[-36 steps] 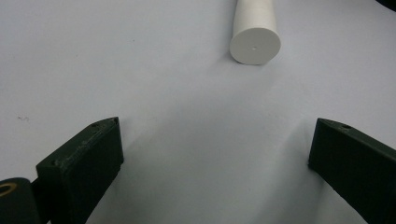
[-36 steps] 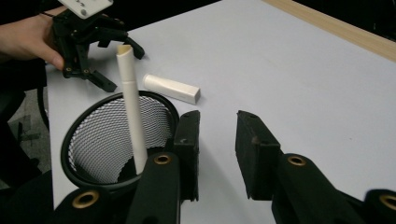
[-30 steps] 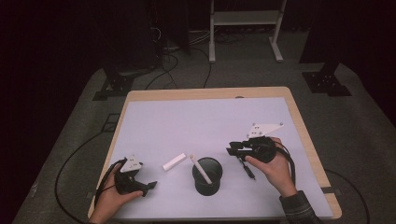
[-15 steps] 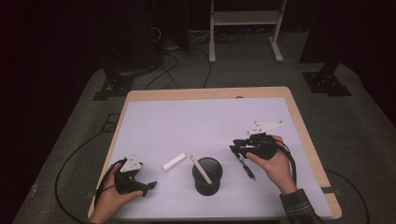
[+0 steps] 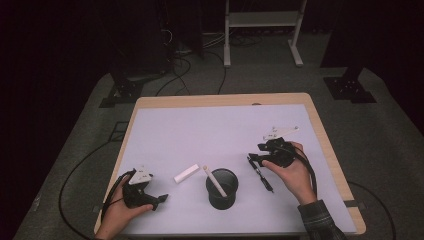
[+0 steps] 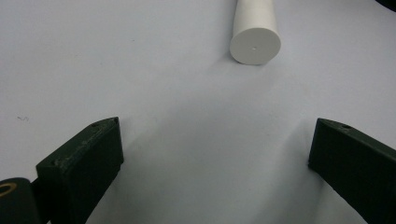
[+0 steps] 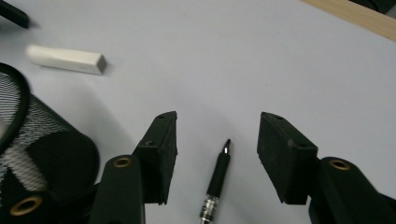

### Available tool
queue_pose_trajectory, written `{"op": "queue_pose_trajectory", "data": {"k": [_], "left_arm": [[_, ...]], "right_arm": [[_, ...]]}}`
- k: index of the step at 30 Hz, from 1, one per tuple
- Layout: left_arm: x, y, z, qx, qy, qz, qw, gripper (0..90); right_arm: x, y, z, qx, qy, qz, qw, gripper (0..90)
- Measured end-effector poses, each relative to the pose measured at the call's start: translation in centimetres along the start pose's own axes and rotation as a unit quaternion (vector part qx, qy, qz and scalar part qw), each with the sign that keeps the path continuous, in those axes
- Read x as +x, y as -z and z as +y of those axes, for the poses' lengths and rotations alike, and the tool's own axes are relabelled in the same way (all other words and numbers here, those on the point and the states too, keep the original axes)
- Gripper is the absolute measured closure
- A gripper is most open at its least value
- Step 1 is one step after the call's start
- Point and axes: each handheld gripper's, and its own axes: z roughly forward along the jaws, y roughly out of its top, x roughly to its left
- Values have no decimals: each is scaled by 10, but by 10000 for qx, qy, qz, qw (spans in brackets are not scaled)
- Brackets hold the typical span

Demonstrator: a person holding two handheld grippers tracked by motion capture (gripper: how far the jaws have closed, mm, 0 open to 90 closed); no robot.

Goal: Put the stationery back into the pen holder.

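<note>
Right gripper (image 7: 217, 140) has just been opening, nothing clamped; the pen (image 7: 215, 179) lies loose between its jaws, long axis along them, tip pointing away.

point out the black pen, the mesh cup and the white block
black pen (image 7: 218, 171), right gripper view, on its barrel
mesh cup (image 5: 222, 199), high view, on its front wall
white block (image 5: 186, 173), high view, on its top face

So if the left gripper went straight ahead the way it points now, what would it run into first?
Most likely the white stick lying on the table: its round end faces the left gripper, a little right of centre between the open fingers. Nothing lies between them, though the depth is hard to judge.
</note>
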Motion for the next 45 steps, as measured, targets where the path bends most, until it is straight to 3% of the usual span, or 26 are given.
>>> {"op": "queue_pose_trajectory", "data": {"k": [7, 11, 27, 40, 41, 45], "left_arm": [[0, 0, 0, -2, -2, 0, 10000, 21], [0, 0, 0, 7, -13, 0, 10000, 21], [0, 0, 0, 9, -18, 5, 10000, 21], [0, 0, 0, 8, -18, 4, 10000, 21], [0, 0, 0, 6, -14, 5, 10000, 21], [0, 0, 0, 8, -18, 5, 10000, 21]], "right_arm": [[-3, -13, -1, 446, -113, -345, 9983, 411], [-5, -19, -2, 699, -203, -393, 9966, 398], [-6, -37, 0, 1111, -235, -380, 9928, 404], [-2, -55, 3, 1524, -248, -313, 9875, 405], [-1, -59, 3, 1649, -259, -292, 9855, 407], [1, -64, 4, 1777, -214, -266, 9835, 429]]}}
